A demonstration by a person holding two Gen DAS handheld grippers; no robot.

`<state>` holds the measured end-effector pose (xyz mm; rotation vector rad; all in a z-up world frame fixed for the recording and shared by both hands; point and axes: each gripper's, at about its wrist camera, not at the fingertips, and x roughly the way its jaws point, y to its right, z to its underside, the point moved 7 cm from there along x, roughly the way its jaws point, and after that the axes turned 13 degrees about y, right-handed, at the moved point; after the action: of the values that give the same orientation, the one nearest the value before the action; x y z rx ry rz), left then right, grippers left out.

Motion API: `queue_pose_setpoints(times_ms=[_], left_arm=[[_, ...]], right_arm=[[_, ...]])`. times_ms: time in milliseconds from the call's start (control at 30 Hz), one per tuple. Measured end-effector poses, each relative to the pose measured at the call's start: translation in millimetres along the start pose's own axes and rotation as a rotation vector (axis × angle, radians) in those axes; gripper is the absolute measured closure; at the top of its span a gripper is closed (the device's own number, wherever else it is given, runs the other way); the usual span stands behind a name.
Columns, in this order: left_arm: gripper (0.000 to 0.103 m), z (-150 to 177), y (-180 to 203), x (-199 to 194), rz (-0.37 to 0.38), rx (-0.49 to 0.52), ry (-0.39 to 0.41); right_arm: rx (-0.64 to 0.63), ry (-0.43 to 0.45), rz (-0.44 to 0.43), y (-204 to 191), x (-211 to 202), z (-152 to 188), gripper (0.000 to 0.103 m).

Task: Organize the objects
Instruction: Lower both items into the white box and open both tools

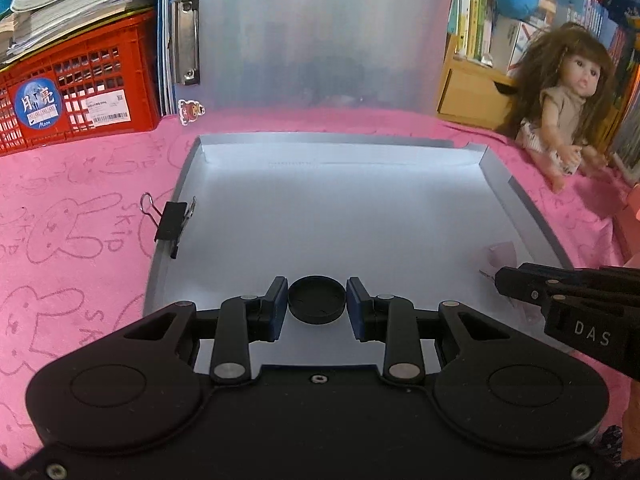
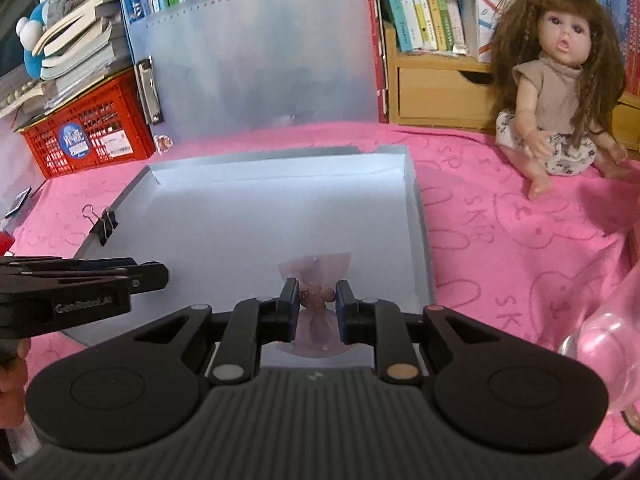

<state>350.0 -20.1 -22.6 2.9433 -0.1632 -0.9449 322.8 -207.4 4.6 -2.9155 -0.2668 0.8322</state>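
A shallow grey-white box lid (image 1: 340, 208) lies on the pink cloth. My left gripper (image 1: 317, 302) is shut on a round black cap (image 1: 317, 300), held over the near part of the lid. My right gripper (image 2: 317, 300) is shut on the knot of a sheer pink bow (image 2: 316, 298) with small beads, over the lid's (image 2: 260, 216) near right part. In the left wrist view the right gripper (image 1: 496, 278) comes in from the right with the bow (image 1: 500, 256) at its tip. In the right wrist view the left gripper (image 2: 164, 274) enters from the left.
A black binder clip (image 1: 172, 220) is clamped on the lid's left wall (image 2: 105, 224). Behind stand a translucent clipboard (image 1: 312, 32), a red crate (image 1: 76, 88) under stacked books and a wooden shelf (image 2: 436, 88). A doll (image 2: 560, 88) sits at the right. Clear glass (image 2: 612, 336) shows at the right edge.
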Motion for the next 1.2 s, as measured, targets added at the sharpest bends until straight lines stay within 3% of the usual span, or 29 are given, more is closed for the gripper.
queue_pose_setpoints(times_ms=[600,667,700,733,767,1000,1200], left_arm=[[0.073,7,0,5,-0.021,0.020,-0.008],[0.073,7,0,4,-0.021,0.016,-0.013],[0.071,6,0,3,-0.017,0.011,-0.013],[0.065,6,0,2,-0.008,0.007,-0.013],[0.061,5,0,0,-0.001,0.005,-0.009],[0.032,-5,2,-35,0.031,0.029,0.057],[0.028,-9,1,-74,0.079,0.033,0.121]], right_arm=[[0.002,-0.019,0.002,2,5,11,0.080],[0.002,-0.009,0.002,3,3,10,0.072],[-0.001,0.000,0.006,3,2,9,0.072],[-0.007,0.011,0.009,3,1,7,0.060],[-0.014,0.021,0.011,3,-1,5,0.056],[-0.044,0.082,-0.018,-2,-27,-7,0.045],[-0.079,0.151,-0.059,-5,-68,-10,0.038]])
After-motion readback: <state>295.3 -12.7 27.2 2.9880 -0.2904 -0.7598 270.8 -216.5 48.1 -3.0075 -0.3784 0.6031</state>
